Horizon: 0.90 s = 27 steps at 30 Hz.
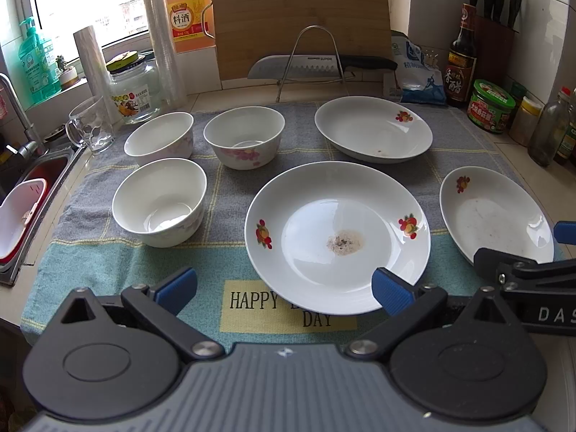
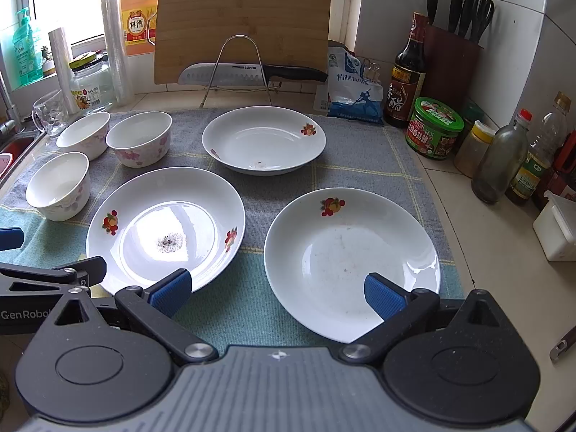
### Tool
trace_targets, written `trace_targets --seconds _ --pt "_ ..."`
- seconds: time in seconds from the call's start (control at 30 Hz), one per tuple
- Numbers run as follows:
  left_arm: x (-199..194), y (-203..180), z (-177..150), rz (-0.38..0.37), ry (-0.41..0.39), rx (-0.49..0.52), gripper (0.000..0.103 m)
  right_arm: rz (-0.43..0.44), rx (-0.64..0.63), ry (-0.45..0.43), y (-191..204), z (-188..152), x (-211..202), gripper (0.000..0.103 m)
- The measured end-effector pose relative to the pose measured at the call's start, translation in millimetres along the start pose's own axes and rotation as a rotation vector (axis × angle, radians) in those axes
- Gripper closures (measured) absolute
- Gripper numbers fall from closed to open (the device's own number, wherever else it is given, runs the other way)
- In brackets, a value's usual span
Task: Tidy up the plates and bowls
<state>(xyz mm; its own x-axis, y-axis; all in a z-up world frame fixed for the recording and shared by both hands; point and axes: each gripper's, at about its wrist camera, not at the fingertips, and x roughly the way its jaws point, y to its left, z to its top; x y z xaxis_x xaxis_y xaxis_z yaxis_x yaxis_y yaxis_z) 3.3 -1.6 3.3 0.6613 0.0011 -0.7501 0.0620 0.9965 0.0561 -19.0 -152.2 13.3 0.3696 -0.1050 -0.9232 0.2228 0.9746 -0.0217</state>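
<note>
Nothing is stacked yet, so as far as these views show you have the whole job ahead of you. Take the mat (image 1: 136, 262) as your landmark: all six dishes sit on it, each apart from the others. The three bowls cluster at its left side, the near bowl (image 1: 159, 201) in front, the left bowl (image 1: 158, 138) and the pink bowl (image 1: 244, 136) behind it. The three plates fill the rest: the centre plate (image 1: 338, 237) with a dark crumb spot in the middle, the far plate (image 1: 373, 129) toward the mat's back edge, and the right plate (image 2: 351, 262) at its right side. Your left gripper (image 1: 284, 284) hangs wide open over the mat's front edge, one pad above the centre plate's near rim, gripping nothing. Your right gripper (image 2: 277, 288) is also spread open and empty, one pad over the right plate. What's left, I'd judge: nest the bowls into one pile and stack the plates into another
</note>
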Motion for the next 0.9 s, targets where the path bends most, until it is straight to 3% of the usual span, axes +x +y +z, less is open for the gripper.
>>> trace_targets --seconds 0.9 --pt "1.3 0.2 3.5 0.001 -0.001 0.012 0.001 -0.004 -0.005 -0.002 0.3 2.7 -2.1 0.0"
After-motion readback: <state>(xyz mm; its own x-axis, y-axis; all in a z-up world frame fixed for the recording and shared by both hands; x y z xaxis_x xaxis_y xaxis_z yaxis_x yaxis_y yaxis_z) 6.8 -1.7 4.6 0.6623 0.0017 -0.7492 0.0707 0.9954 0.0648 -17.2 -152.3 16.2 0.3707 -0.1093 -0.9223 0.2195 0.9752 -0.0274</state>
